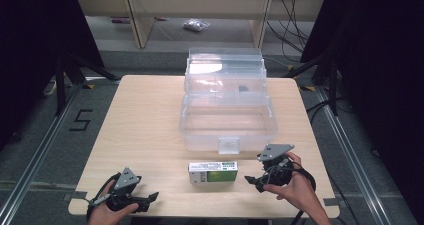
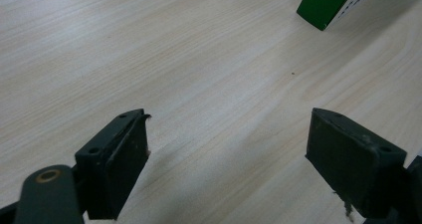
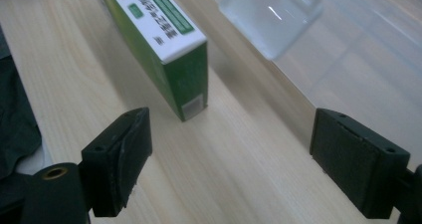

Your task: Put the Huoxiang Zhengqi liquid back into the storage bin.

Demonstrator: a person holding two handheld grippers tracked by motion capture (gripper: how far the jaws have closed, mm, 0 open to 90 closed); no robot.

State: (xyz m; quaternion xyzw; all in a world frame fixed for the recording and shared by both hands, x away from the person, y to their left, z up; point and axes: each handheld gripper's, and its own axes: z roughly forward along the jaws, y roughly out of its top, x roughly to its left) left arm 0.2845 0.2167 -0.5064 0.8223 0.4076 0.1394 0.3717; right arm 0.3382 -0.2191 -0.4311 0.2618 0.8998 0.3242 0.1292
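Note:
A green and white carton (image 1: 213, 172) lies flat near the table's front edge, just in front of a clear plastic storage box (image 1: 228, 107) with its lid up. My right gripper (image 1: 254, 181) is open just right of the carton, its jaws pointing at the carton's end (image 3: 191, 87). In the right gripper view (image 3: 226, 159) nothing lies between the jaws. My left gripper (image 1: 150, 201) is open at the table's front left, well left of the carton. In the left gripper view (image 2: 226, 159) the jaws stand over bare wood, and a corner of the carton (image 2: 331, 2) shows at top right.
The box's front latch (image 1: 229, 145) faces the carton, and the latch (image 3: 271, 15) appears close by in the right gripper view. The wooden table (image 1: 145, 120) has open room on its left half. Shelving and cables stand beyond the far edge.

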